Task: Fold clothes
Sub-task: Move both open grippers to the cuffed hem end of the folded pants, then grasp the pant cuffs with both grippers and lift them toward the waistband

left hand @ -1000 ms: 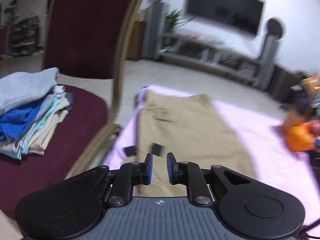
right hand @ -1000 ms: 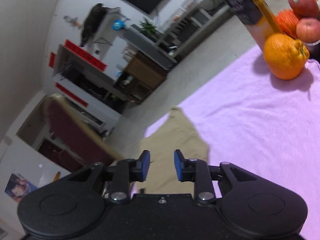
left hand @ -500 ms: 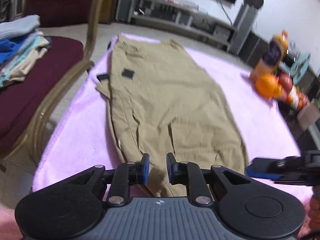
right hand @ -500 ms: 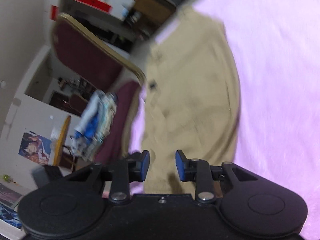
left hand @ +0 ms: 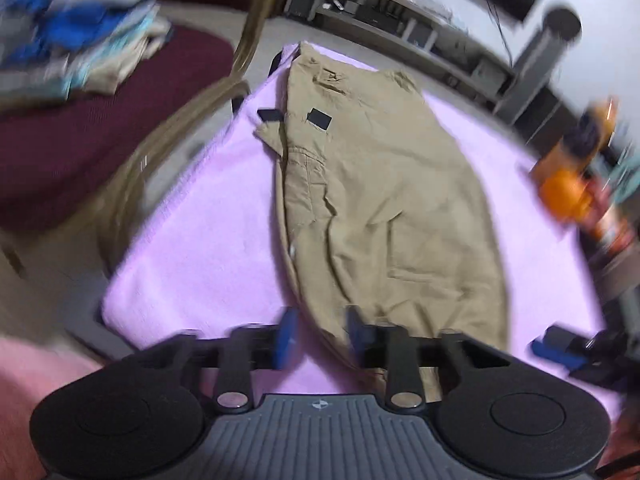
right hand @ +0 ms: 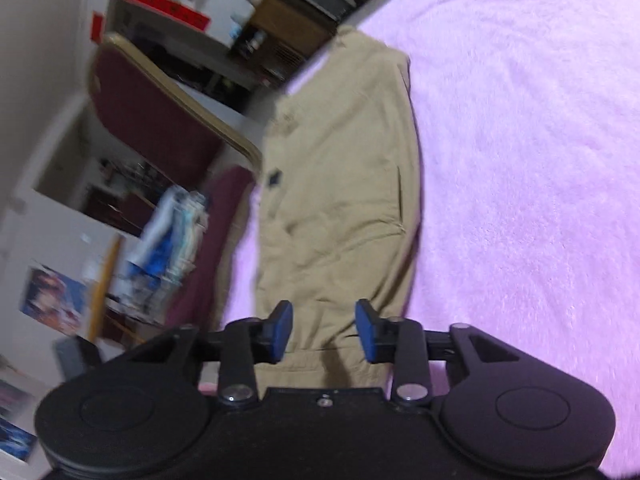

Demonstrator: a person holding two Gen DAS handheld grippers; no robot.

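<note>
**Khaki trousers flat on the pink-covered worktop, both tongs open at their near end**

In the left wrist view, a maroon chair [left hand: 92, 148] with a gold frame fills the upper left, its seat carrying a blurred stack of folded clothes [left hand: 76, 40] in blue, white and cream. Along the top run a low grey media shelf [left hand: 400, 40] and a grey speaker column [left hand: 536, 76]. At the right edge, on the far side of the cloth, stands an orange-labelled bottle [left hand: 580, 140] with an orange [left hand: 566, 196] just in front of it; both are smeared by motion. None of these lies between the tongs and the garment.

The khaki trousers [left hand: 380, 208] lie lengthwise down the middle of the pink cloth [left hand: 208, 240] that covers the worktop, with two small black patches near the far left side. In the right wrist view the same trousers [right hand: 340, 200] run from upper centre down to the lower centre, pink cloth [right hand: 520, 160] to their right, the chair [right hand: 160, 120] and clothes stack [right hand: 168, 240] at left.

The left tongs [left hand: 318, 338] stand partly open, having just been opening, over the near left edge of the trousers; the fabric shows in the gap, but the pads do not press on it. The right tongs [right hand: 324, 332] are likewise partly open, just opened wider, over the near hem, gripping nothing. They also show at the lower right of the left view [left hand: 568, 348].
</note>
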